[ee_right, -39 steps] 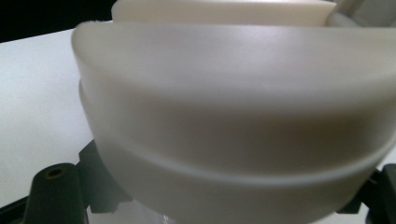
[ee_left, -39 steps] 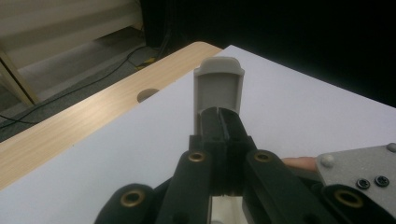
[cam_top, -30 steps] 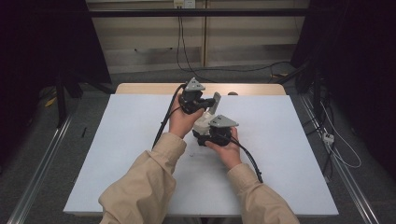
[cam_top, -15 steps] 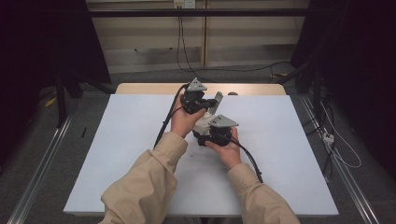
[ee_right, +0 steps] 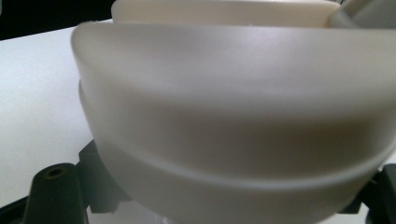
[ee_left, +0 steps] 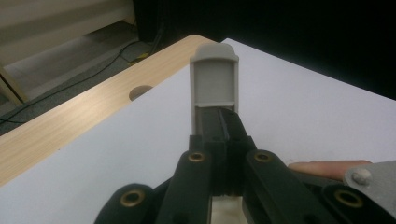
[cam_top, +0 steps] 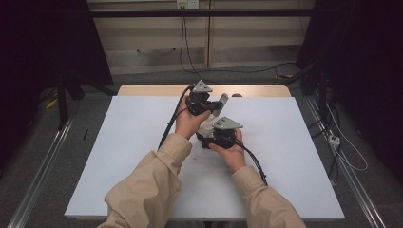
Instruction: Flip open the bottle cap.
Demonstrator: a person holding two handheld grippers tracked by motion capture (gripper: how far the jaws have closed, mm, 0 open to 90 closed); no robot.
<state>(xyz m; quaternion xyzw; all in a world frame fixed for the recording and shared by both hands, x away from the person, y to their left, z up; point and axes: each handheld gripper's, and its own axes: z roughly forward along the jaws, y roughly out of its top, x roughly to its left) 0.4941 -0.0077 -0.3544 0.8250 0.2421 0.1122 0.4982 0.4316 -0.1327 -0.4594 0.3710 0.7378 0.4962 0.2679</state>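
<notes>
The white table top carries 2 hand-held grippers near its middle, toward the far edge.

The left gripper sits at the far side, held in the person's left hand, its cable trailing back toward the near left. In the left gripper view its 2 black jaws stand pressed together with a grey, flat, round-topped piece standing out beyond their tips; whether they pinch it cannot be told. The tip points toward the far right corner of the table, past a wooden strip with a round hole.

The right gripper lies just near and right of the left one, in the right hand. A whitish translucent container sits between its jaws, which are clamped on it. In the high view this container shows between the 2 grippers, just above the table, touching both.

A fingertip shows at the right edge of the left gripper view.
</notes>
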